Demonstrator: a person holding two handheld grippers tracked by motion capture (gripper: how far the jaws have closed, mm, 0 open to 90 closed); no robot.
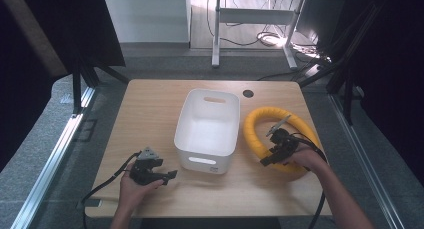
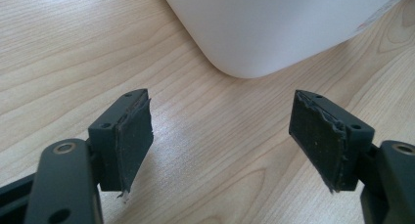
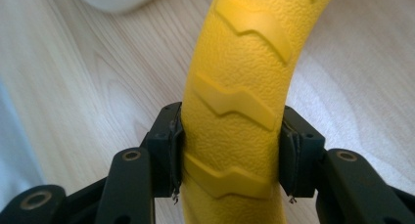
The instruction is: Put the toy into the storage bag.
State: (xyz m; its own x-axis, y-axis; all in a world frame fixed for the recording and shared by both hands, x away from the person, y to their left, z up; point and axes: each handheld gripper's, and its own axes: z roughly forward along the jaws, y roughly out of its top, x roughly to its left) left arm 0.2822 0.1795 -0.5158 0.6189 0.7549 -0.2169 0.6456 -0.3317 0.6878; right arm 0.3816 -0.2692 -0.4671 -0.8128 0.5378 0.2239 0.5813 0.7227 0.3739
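Overall, high view: one white bin [image 1: 207, 129] at the centre of the bench [image 1: 150, 114]; one yellow ring [image 1: 257, 121] just right of it; two grippers.
Left gripper, high view [image 1: 172, 175]: near the bin's front left corner.
Left gripper view: jaws wide apart, holding nothing, over bare wood.
Right gripper view [image 3: 230, 158]: clamped on the ribbed ring, pads pressing both sides.
Writing: small label on the bin front, unreadable.

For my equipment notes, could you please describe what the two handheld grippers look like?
Both the left gripper and right gripper are black, each with two flat jaws faced with dark, frayed pads. The left carries a grey three-cornered plate; black cables trail from both.
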